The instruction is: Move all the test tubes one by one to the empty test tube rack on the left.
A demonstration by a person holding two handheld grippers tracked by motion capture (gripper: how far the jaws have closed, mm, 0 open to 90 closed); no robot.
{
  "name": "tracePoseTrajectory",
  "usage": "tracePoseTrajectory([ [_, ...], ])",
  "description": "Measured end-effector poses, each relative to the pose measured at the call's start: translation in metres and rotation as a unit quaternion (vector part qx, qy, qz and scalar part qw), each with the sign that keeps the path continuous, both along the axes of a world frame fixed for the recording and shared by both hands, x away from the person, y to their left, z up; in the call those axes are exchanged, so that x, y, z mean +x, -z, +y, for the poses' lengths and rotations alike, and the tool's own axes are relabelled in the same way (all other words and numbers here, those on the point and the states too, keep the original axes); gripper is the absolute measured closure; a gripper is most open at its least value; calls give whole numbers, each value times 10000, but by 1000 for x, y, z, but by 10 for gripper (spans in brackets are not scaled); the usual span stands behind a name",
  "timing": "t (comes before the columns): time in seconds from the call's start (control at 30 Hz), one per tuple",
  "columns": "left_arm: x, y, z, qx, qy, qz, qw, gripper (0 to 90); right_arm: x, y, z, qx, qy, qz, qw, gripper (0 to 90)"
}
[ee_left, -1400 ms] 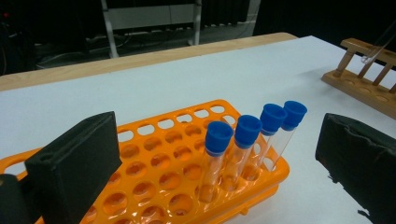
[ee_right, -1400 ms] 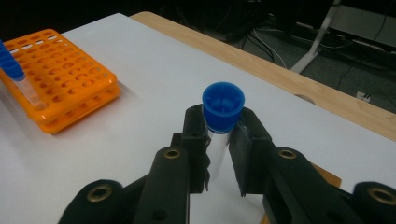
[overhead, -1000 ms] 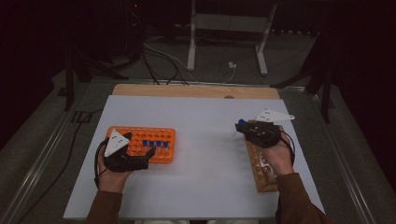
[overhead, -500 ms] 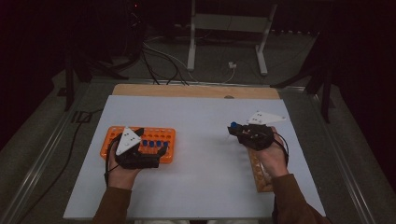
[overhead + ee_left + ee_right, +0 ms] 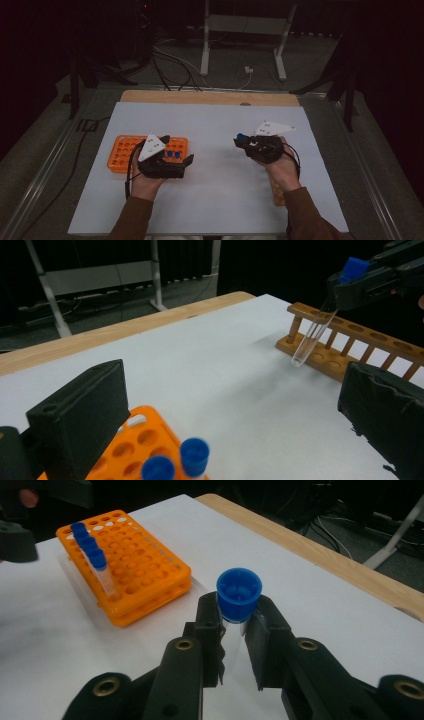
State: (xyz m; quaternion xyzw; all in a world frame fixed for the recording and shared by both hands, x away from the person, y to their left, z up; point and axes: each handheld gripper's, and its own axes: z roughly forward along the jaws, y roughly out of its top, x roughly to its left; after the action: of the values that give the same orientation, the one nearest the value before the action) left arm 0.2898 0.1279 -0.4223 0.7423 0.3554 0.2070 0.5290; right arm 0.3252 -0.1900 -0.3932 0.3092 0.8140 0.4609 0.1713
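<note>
While the right gripper carries its tube, each view adds something to the step:

High view: right gripper (image 5: 245,141) is raised over the white table (image 5: 215,200), clamped on a blue-capped test tube (image 5: 241,136); the wooden rack (image 5: 276,192) lies near the person's right forearm, partly hidden by it. Left gripper (image 5: 186,164) rests at the near edge of the orange tube rack (image 5: 122,150), beside its capped tubes (image 5: 173,154).

Left gripper view: jaws stand wide apart with nothing between them, over the orange rack's corner (image 5: 150,440). Farther off, the clear tube (image 5: 311,337) hangs tilted from the other gripper, its rounded tip just above the end holes of the wooden rack (image 5: 360,347).

Right gripper view: pads pinch the tube just under its blue cap (image 5: 239,593); the glass body runs down between the jaws.

Step in hand, as I judge it: seating the tube in the wooden rack.

Doing it well: bring the tube upright first, centre the tip over one hole, lower slowly, and release only once it is seated.

Risk: a tilted entry may catch the rail and lever the tube in the pads.
</note>
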Motion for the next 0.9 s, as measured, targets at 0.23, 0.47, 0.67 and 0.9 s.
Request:
tracePoseTrajectory([
  [0.23,4,-1,-11,0,96,14,10000,6,-2,-2,10,46,-144,22,9999,767],
  [0.47,8,1,-25,130,218,93,9996,6,-3,-3,21,128,-281,57,9995,767],
  [0.67,10,4,-39,193,355,196,9990,7,-4,-4,28,183,-360,66,9992,767],
  [0.9,11,7,-55,317,657,192,9971,85,-6,-4,36,199,-451,94,9987,767],
])
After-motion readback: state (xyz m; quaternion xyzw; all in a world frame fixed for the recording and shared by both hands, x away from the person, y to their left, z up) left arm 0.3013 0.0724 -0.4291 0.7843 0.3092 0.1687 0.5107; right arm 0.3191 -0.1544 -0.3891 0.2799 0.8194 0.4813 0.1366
